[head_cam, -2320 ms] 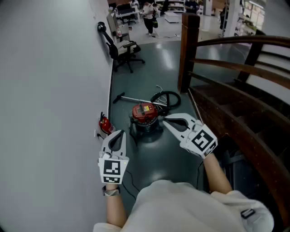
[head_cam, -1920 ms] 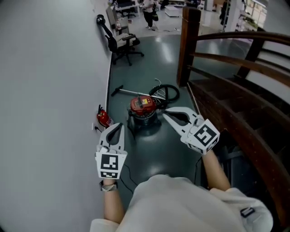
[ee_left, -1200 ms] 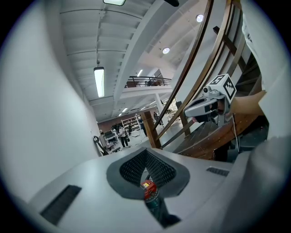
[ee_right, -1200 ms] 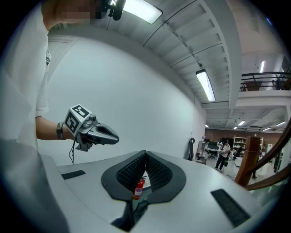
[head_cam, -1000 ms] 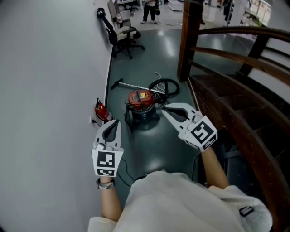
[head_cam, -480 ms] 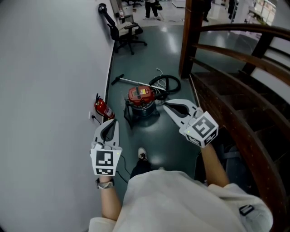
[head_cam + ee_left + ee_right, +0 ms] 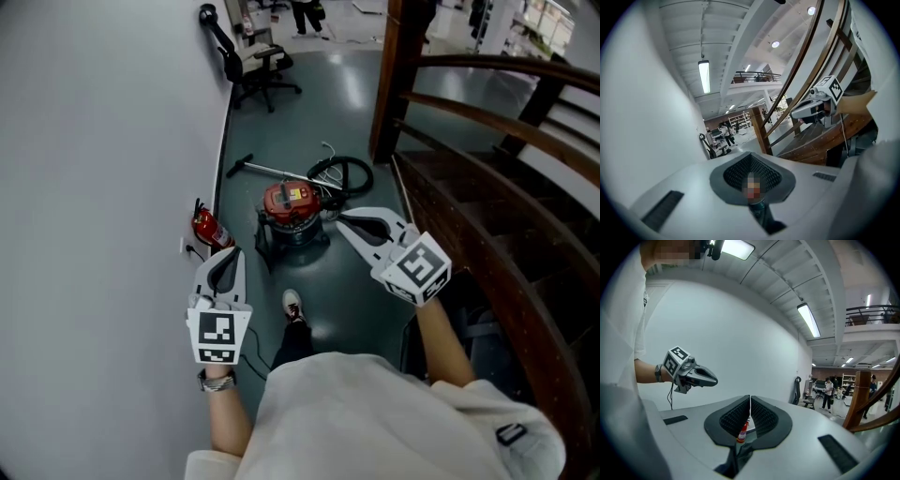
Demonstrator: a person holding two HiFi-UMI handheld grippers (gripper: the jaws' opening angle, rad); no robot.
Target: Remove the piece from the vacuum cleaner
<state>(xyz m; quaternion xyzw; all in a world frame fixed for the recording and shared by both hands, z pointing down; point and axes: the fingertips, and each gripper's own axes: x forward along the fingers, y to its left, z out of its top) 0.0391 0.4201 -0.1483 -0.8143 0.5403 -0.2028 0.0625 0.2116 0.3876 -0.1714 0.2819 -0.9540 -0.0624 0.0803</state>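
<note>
I find both grippers held forward at about the same height, well apart. The left gripper (image 7: 231, 253) has its jaws pressed together with nothing between them and points ahead, slightly downward. The right gripper (image 7: 341, 228) is likewise closed and empty, and is angled inward toward the left. Both forearms are bare and extended, and the marker cubes face upward.

The vacuum cleaner (image 7: 292, 214) stands on the floor (image 7: 349, 292) ahead of you, beyond your left gripper (image 7: 233, 253) and left of your right gripper (image 7: 341, 226). A coiled hose (image 7: 339, 172) lies just behind the vacuum to its right, and a tube (image 7: 270, 171) stretches from there leftward toward the wall (image 7: 94, 187). A fire extinguisher (image 7: 210, 228) sits left of the vacuum, against that wall. An office chair (image 7: 251, 58) stands farther back along it. The stair railing (image 7: 487, 141) runs on your right.
</note>
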